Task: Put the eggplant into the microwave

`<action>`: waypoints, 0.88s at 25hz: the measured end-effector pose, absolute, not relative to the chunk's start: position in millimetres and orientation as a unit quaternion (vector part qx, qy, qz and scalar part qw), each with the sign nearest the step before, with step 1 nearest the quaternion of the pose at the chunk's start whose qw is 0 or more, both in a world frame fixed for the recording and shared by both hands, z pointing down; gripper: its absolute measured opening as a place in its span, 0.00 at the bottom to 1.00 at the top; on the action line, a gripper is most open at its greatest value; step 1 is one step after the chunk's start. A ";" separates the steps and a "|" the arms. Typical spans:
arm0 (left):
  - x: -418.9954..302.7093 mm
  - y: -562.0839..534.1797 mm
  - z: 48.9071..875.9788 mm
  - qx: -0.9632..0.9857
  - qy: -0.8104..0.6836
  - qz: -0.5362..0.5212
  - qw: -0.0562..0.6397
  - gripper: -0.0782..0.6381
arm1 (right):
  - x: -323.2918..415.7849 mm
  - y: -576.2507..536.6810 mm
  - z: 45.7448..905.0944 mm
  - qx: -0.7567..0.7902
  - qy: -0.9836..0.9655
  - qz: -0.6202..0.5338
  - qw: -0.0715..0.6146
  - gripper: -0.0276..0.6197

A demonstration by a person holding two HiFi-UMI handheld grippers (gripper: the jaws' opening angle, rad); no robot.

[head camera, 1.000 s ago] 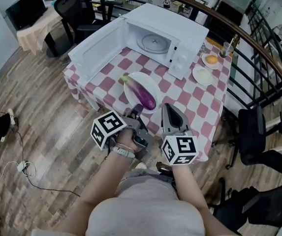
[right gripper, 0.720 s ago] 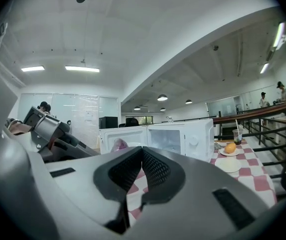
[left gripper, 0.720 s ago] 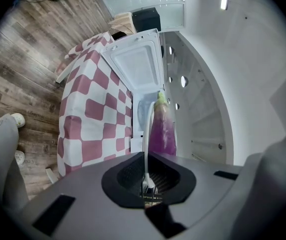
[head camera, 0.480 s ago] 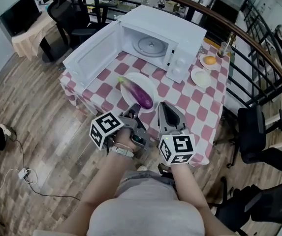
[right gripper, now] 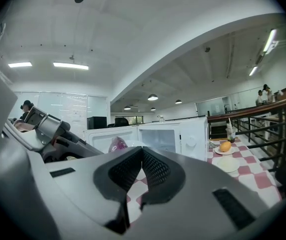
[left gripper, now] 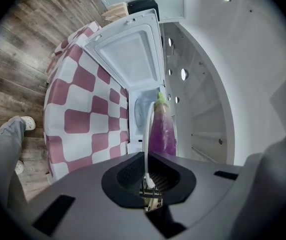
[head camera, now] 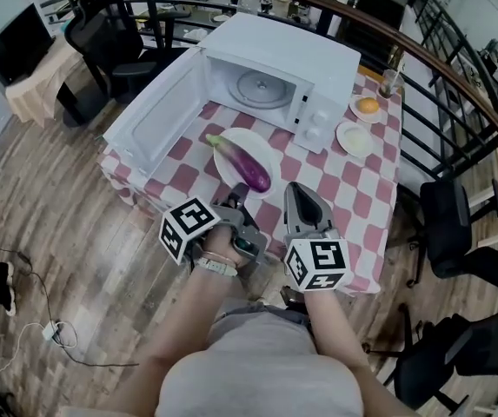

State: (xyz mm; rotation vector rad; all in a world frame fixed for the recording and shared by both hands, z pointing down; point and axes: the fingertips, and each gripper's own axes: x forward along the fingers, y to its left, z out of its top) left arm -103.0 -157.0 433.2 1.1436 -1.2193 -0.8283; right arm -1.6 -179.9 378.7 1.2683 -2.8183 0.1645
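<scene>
Head view: the glossy purple eggplant lies on a round white plate; left gripper and right gripper jaws are closed, empty.

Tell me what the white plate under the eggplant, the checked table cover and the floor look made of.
White round plate: likely glazed ceramic or melamine; smooth, glossy, thin rim.
Red-and-white checked table cover: cloth or vinyl; drapes over the edge.
Brown plank floor: wood-look planks with grain, satin sheen; wood or laminate, can't tell.
</scene>
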 end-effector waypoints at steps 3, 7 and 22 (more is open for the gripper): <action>-113.9 -169.6 433.6 0.498 -0.521 -0.347 0.600 0.14 | -10.8 -189.6 377.5 0.421 -0.905 0.053 0.023 0.08; -124.3 -186.8 435.2 0.506 -0.511 -0.334 0.609 0.14 | -19.2 -205.0 379.0 0.441 -0.896 0.056 0.021 0.08; -167.1 -263.6 440.5 0.534 -0.475 -0.305 0.630 0.14 | -51.7 -261.4 392.9 0.497 -0.864 0.072 0.024 0.08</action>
